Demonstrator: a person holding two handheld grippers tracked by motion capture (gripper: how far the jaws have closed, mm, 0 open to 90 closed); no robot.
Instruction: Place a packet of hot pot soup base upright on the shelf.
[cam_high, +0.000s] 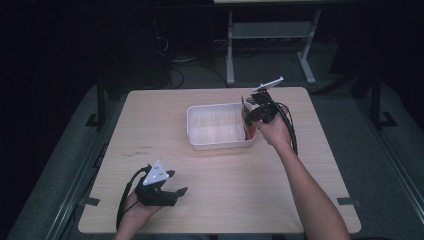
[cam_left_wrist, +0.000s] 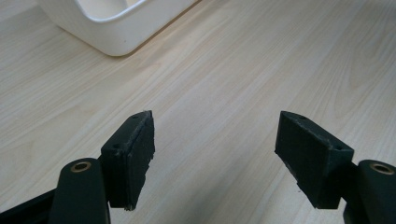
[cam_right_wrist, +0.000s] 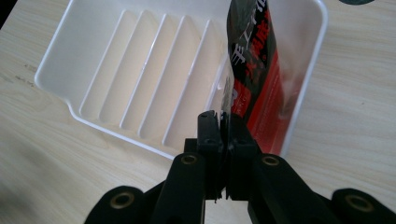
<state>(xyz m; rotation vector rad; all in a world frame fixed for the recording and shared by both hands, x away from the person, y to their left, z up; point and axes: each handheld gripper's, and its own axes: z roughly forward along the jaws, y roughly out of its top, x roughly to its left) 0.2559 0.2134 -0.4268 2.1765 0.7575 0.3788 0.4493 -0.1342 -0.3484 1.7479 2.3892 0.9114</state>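
Right tool (cam_right_wrist: 223, 126) was clamped on the red packet (cam_right_wrist: 254, 84) at the tray's (cam_right_wrist: 93, 51) right end — thin edge-grip, might slip; left tool (cam_left_wrist: 215, 154) stood open

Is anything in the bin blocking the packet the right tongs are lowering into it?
Nothing visible. The right tongs pinch the packet over the bin, whose ribbed floor is bare.

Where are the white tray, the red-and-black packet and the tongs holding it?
white tray (cam_right_wrist: 93, 51), right gripper view, on its ribbed floor.
red-and-black packet (cam_right_wrist: 259, 79), right gripper view, on its printed face.
right tongs (cam_right_wrist: 224, 135), right gripper view, between the tips.
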